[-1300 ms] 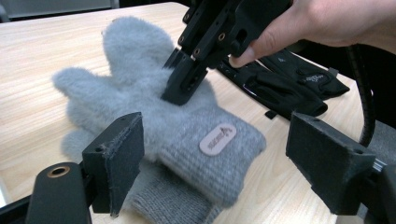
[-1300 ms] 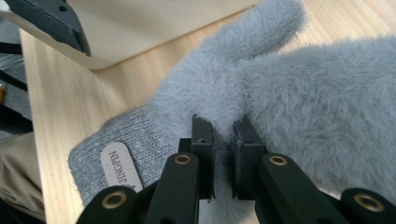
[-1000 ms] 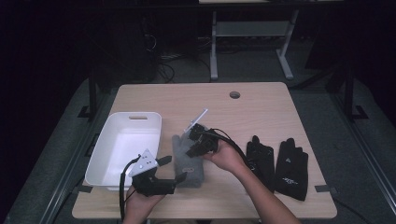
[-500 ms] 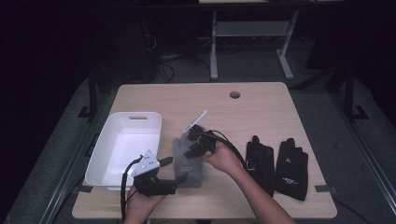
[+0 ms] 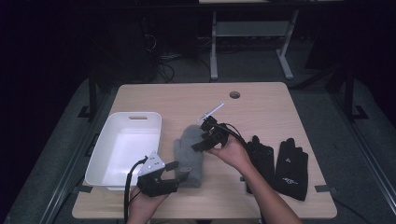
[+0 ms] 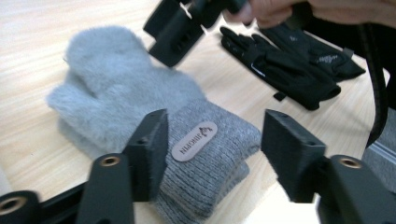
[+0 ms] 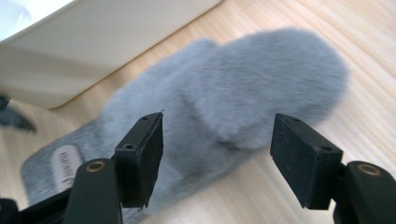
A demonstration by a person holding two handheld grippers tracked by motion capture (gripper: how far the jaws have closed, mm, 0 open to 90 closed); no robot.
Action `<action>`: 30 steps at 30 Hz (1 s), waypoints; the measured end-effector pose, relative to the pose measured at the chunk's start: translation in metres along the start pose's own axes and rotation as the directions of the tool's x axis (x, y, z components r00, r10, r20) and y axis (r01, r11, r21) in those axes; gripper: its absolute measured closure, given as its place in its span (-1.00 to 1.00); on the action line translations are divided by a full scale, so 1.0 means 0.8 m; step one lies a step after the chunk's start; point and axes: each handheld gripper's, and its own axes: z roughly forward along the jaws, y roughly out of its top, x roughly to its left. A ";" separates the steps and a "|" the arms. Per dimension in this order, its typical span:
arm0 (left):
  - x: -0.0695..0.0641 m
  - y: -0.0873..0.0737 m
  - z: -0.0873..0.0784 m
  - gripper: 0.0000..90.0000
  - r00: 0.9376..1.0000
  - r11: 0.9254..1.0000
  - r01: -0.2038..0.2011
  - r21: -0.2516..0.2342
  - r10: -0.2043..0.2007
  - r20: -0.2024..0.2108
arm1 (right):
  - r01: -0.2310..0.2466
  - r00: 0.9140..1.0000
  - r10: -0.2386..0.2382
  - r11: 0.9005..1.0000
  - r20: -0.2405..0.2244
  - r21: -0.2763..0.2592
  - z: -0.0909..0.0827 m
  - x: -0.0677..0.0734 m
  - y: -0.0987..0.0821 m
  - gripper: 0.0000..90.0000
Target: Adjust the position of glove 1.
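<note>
A pair of fluffy grey mittens lies stacked on the wooden table, cuffs towards me. My left gripper is level with the ribbed cuff. Its jaws have just been closing, with the cuff between them, and the right pad still stands apart from the knit. My right gripper hovers over the mittens' fingertip end. Its jaws have just been opening and hold nothing. In the left gripper view the right gripper hangs above the mittens.
A white plastic tray stands left of the mittens, its wall close by in the right gripper view. Two black gloves lie flat to the right, also seen in the left gripper view. A round cable hole sits near the table's far edge.
The right gripper's jaws went from shut to open and the hand shifted slightly right. The left gripper's jaws narrowed around the cuff. The mittens stayed in place.
</note>
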 end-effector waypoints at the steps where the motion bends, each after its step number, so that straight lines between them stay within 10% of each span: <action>1: -0.001 0.000 0.002 0.04 1.000 1.000 -0.001 0.007 0.001 0.000 | -0.005 1.000 0.005 1.000 0.004 -0.005 0.000 -0.004 0.000 -0.22; 8: -0.001 -0.001 0.014 0.25 1.000 0.998 -0.003 0.065 0.002 0.015 | -0.033 0.999 0.034 0.999 0.029 -0.044 0.007 -0.018 0.004 0.38; 17: 0.005 -0.003 0.019 0.29 0.999 0.995 0.017 0.101 -0.020 0.026 | -0.035 0.999 0.035 0.999 0.009 -0.005 0.043 -0.024 0.012 0.43; 30: 0.003 -0.006 0.021 0.28 0.999 0.994 0.030 0.109 -0.033 0.021 | -0.165 0.986 0.165 0.986 -0.005 -0.025 0.043 -0.058 0.010 -0.37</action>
